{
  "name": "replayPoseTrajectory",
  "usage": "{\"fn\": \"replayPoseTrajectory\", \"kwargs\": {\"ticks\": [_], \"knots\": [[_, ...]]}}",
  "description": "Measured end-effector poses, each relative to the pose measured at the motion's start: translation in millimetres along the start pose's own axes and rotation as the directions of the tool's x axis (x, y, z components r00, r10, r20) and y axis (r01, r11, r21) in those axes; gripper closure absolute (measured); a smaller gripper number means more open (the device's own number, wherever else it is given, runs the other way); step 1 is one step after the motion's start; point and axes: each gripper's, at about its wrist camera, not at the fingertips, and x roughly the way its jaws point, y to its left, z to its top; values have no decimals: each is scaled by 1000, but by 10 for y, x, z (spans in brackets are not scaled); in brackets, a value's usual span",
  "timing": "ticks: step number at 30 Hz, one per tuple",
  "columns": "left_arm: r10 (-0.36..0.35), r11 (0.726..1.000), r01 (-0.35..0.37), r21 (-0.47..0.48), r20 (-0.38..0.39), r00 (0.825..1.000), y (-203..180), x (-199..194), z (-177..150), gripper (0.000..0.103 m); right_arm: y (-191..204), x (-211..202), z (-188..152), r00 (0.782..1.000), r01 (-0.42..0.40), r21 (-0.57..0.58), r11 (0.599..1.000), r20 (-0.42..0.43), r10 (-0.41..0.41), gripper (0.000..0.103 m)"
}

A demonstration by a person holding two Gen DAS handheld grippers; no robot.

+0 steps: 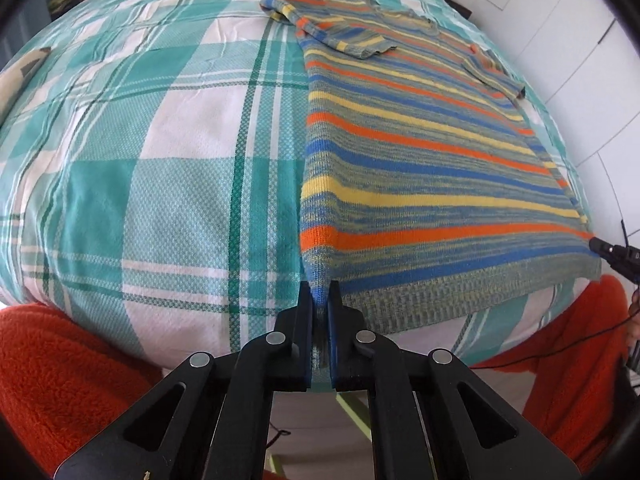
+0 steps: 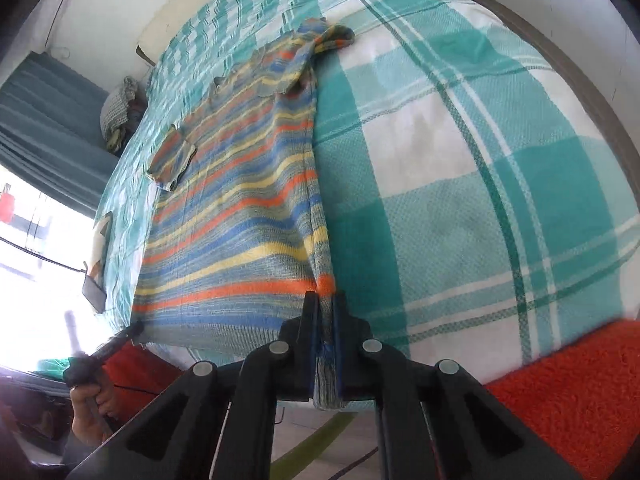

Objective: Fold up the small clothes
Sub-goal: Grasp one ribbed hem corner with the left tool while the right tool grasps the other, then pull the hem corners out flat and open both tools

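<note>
A small knitted sweater (image 1: 420,152) lies flat on a bed covered with a woven checked bedspread (image 1: 160,160) in teal, white and thin dark green lines; the bedspread's weave is coarse and slightly wrinkled. The sweater is a ribbed knit with horizontal stripes of orange, yellow, bright blue and a mottled grey-green, ending in a band of ribbing along the near hem. In the left wrist view it fills the area from 12 o'clock round to 3 o'clock, with one short sleeve folded in over the chest near 12 o'clock and the other sleeve lying out at about 2 o'clock. The left gripper (image 1: 320,300), black plastic tongs with blue pads and round silver rivets, is pinched nearly shut on the sweater's near left hem corner, the knit squeezed into a thin fold between the pads. In the right wrist view the sweater (image 2: 240,208) runs from the centre up toward 11 o'clock, and the right gripper (image 2: 326,312) is likewise closed narrow on the near right hem corner, with ribbed fabric bunched between its blue pads and hanging just below them. At 8 o'clock in that view a hand (image 2: 90,404) grasps the other tongs. Fuzzy orange-red fleece sleeves (image 1: 60,380) show at the lower edges of both views.
</note>
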Motion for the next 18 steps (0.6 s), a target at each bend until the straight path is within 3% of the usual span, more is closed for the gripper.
{"fn": "replayPoseTrajectory", "kwargs": {"ticks": [2,4,7,10,12,13,14,15,18], "knots": [[41,999,-40,29,-24,999,-45,134,10,99,-63,244,10,998,-5,12,1000,-58,5,94],[38,999,-37,24,-23,999,-59,164,45,99,-228,504,-28,993,-26,122,992,-108,40,89],[7,1000,-7,7,-4,1000,-2,80,17,99,-460,477,-83,987,-131,258,957,-56,150,84],[-10,1000,10,-18,-14,1000,38,134,-13,99,-507,400,-124,987,-142,271,952,-29,156,68],[-4,1000,3,-20,-18,1000,19,174,-8,99,-472,464,-151,987,-131,255,958,-57,150,67],[4,1000,-5,-15,-17,1000,-1,176,-7,99,-433,517,-163,984,-127,230,965,-91,152,69],[15,1000,-15,-10,-10,1000,-9,151,-12,99,-388,576,-162,978,-138,194,971,-128,164,79],[31,1000,-31,-5,0,1000,-9,105,-21,99,-357,592,-157,976,-126,172,977,-152,153,98],[53,999,-53,-13,34,998,-9,-64,-62,100,-232,369,-144,991,-5,84,996,-135,16,99]]}}
